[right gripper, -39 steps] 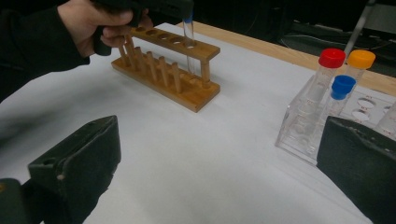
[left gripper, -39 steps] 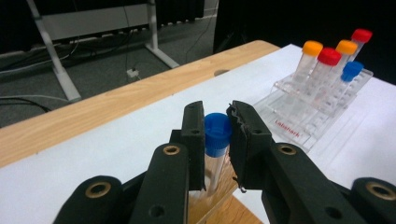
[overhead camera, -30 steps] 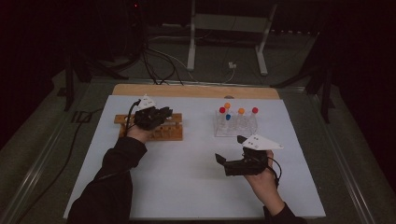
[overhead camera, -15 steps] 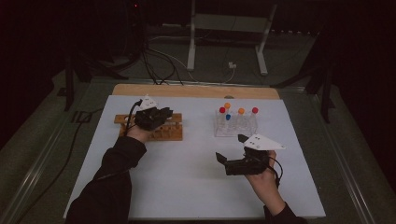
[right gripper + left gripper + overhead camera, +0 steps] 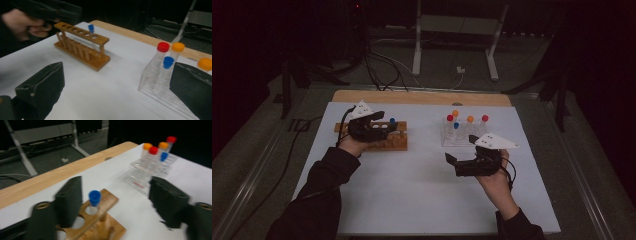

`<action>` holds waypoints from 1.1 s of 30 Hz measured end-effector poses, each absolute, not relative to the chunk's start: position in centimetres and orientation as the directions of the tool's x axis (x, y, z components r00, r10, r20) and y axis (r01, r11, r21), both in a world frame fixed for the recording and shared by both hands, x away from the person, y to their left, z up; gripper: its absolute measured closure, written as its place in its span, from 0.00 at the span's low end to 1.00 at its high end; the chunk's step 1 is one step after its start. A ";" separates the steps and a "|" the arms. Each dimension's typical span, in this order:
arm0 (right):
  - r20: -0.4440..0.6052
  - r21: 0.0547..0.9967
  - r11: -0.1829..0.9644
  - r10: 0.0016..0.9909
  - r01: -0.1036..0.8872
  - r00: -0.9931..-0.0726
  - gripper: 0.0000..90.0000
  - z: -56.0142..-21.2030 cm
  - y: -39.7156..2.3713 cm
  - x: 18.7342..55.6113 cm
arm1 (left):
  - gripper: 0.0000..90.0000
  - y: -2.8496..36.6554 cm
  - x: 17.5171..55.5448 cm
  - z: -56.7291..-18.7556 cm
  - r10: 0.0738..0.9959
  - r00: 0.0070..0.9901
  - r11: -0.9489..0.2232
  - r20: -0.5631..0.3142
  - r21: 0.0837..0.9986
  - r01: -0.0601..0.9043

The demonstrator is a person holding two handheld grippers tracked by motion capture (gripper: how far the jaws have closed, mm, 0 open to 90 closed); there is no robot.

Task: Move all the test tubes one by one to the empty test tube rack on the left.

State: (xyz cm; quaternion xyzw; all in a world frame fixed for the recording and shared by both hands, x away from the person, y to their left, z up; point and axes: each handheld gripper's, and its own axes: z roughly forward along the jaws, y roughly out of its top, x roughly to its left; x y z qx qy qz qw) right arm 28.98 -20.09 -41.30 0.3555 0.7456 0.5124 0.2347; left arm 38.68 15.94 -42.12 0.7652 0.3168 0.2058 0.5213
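While racked, blue-capped tube [image 5: 94, 199] seemingly between left tool [image 5: 117, 202]

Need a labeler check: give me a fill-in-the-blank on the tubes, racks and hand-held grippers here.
1. The tube standing in the wooden rack has a ___ cap.
2. The other capped tubes stand in a ___ plastic rack.
3. The left hand-held gripper has just been opening; its jaws now stand ___ around the blue-capped tube.
4. The right hand-held gripper holds ___.

Missing: blue; clear; open; nothing
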 end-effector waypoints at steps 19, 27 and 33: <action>0.010 0.893 0.240 0.835 0.380 -0.550 0.12 -43.4 -21.4 34.0 | 0.02 16.6 30.9 -44.0 0.587 0.809 -0.320 -0.036 0.907 0.273; -0.020 0.879 0.266 0.849 0.395 -0.528 0.35 -45.0 -21.2 35.8 | 0.02 16.8 28.7 -45.8 0.591 0.806 -0.295 -0.037 0.920 0.257; -0.029 0.865 0.278 0.860 0.418 -0.510 0.51 -45.8 -20.8 36.8 | 0.02 17.0 28.1 -46.4 0.589 0.807 -0.290 -0.043 0.921 0.261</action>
